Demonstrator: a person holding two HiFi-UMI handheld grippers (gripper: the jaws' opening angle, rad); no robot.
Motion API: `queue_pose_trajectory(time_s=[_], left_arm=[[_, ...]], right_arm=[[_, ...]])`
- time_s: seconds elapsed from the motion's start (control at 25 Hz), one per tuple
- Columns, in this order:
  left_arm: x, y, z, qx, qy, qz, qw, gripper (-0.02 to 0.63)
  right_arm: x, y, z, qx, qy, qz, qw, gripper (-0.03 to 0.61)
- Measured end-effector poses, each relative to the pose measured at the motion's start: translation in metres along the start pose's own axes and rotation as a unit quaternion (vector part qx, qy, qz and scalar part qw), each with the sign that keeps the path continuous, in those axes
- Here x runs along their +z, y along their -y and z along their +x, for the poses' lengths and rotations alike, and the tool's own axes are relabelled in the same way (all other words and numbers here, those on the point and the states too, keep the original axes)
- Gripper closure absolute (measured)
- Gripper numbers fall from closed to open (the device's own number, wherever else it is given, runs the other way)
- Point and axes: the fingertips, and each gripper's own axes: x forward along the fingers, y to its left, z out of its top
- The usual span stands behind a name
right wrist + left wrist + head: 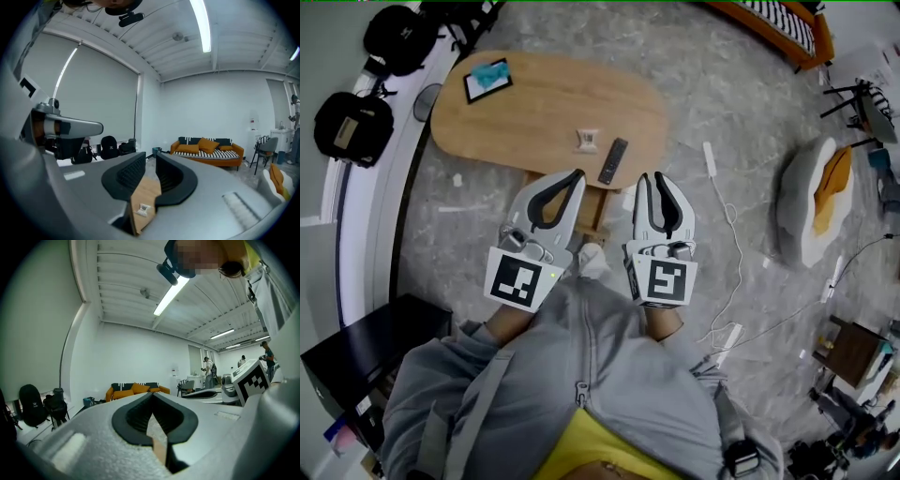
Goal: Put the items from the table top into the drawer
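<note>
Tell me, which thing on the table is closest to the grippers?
The long black remote, at the near edge of the table. The small beige item and the black-framed tablet lie farther away.

Room's pretty plain: white walls (201, 108) and a ribbed white ceiling (154, 42) with strip lights (202, 23) overhead. Straight ahead of the right gripper (149, 157), against the far wall, sits an orange sofa (206, 147) with a black-and-white striped seat. Off to that gripper's left there's a big pale roller blind (93, 93), black backpacks (108, 146) below it. The floor (722, 103) is grey speckled stone, with white cables (733, 234) trailing to the gripper's right, near a white-and-orange beanbag (816, 202).
</note>
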Motion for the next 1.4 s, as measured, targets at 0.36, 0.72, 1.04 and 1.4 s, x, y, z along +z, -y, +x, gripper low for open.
queue_pose_trajectory(time_s=[0.36, 0.72, 1.04, 1.4], left_arm=[[-0.053, -0.036, 0.053, -0.016, -0.039, -0.009, 0.9991, 0.614], [-0.13, -0.068, 0.094, -0.063, -0.068, -0.048, 0.9945, 0.614], [-0.215, -0.088, 0.119, -0.08, -0.096, -0.074, 0.9894, 0.614], [-0.297, -0.097, 0.147, -0.1, -0.101, -0.083, 0.9863, 0.614]], right_arm=[[-0.073, 0.018, 0.063, 0.014, -0.063, 0.003, 0.998, 0.511], [-0.158, 0.016, 0.114, 0.007, -0.12, 0.0, 0.993, 0.509], [-0.241, 0.02, 0.143, -0.001, -0.164, -0.008, 0.986, 0.505], [-0.353, 0.026, 0.169, -0.008, -0.215, -0.005, 0.976, 0.494]])
